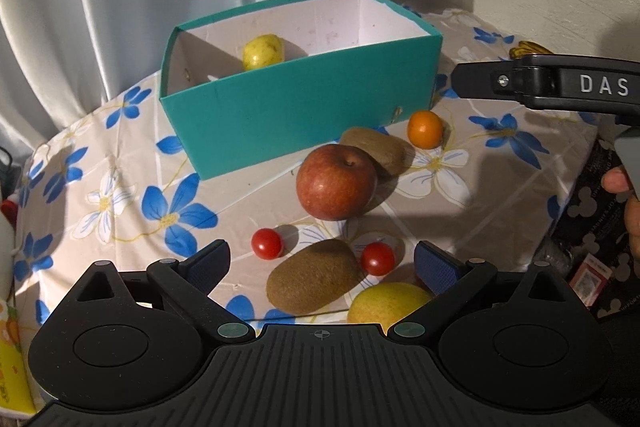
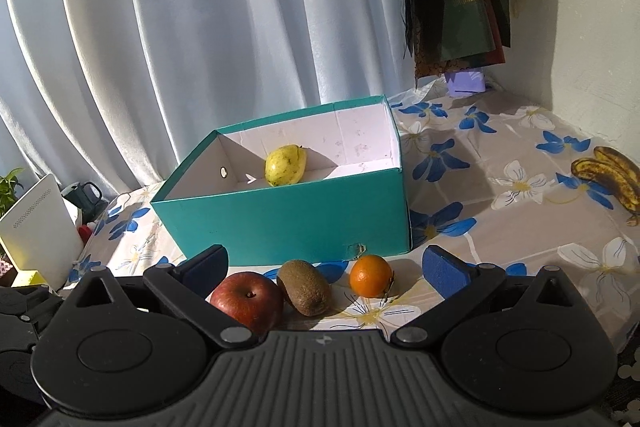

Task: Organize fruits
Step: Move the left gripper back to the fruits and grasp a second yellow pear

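Sitting alone in the teal box [image 2: 288, 227], left of centre in the right wrist view, one yellow fruit [image 2: 286, 165] is already sorted. Everything else waits on the flowered worktop [image 1: 120, 163]. In the left wrist view, a red apple [image 1: 336, 183] rests against a kiwi [image 1: 378, 149] at frame centre. An orange [image 1: 425, 129] lies just right of them, near the box's front wall. Lower down, a second kiwi [image 1: 314, 277], two tomatoes [image 1: 267, 243] [image 1: 377, 258] and another yellow fruit [image 1: 386, 303] cluster close together.

The left claw [image 1: 322, 263] is spread wide and empty over that lower cluster. The right claw [image 2: 324, 267] is likewise wide and empty above the apple, kiwi and orange. Two bananas [image 2: 612, 175] lie well apart at the right edge.

The crowding is probably the risk. A finger closing on the lower kiwi could nudge a tomato, and such round fruit would likely roll toward the worktop edge.
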A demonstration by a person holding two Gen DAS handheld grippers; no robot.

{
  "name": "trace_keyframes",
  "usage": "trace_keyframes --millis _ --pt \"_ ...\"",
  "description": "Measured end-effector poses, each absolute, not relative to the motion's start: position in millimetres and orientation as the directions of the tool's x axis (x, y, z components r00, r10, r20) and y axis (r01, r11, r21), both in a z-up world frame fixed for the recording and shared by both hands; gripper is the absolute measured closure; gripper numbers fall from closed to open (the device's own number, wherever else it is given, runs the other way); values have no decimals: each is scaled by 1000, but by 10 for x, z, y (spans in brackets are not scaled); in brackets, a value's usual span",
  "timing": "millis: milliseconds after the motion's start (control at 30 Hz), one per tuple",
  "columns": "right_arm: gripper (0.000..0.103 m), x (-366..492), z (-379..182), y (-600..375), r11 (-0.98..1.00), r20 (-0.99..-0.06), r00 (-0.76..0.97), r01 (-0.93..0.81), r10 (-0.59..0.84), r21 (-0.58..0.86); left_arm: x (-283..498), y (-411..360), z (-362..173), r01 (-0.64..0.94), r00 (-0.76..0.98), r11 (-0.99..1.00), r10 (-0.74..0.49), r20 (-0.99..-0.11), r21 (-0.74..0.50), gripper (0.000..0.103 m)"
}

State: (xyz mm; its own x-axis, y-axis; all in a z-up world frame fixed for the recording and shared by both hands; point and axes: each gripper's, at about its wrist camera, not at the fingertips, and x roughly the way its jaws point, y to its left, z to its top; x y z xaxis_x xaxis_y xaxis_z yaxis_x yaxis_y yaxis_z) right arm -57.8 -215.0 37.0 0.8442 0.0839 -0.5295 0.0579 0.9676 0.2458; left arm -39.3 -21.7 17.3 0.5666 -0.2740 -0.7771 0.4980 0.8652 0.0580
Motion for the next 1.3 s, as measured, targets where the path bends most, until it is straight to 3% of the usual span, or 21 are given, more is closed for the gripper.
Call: trace_keyframes --millis 467,767,1300 --pt "0 -672 392 -2118 981 -525 848 37 70 189 -586 -347 7 532 498 847 -308 -811 5 3" --pt "0 -671 373 -2086 986 -523 849 15 74 164 -587 -406 -241 515 433 857 -253 -865 8 21" --pt "0 -689 296 -2117 988 -546 834 8 78 153 -445 -504 -395 471 442 882 -235 -866 1 35"
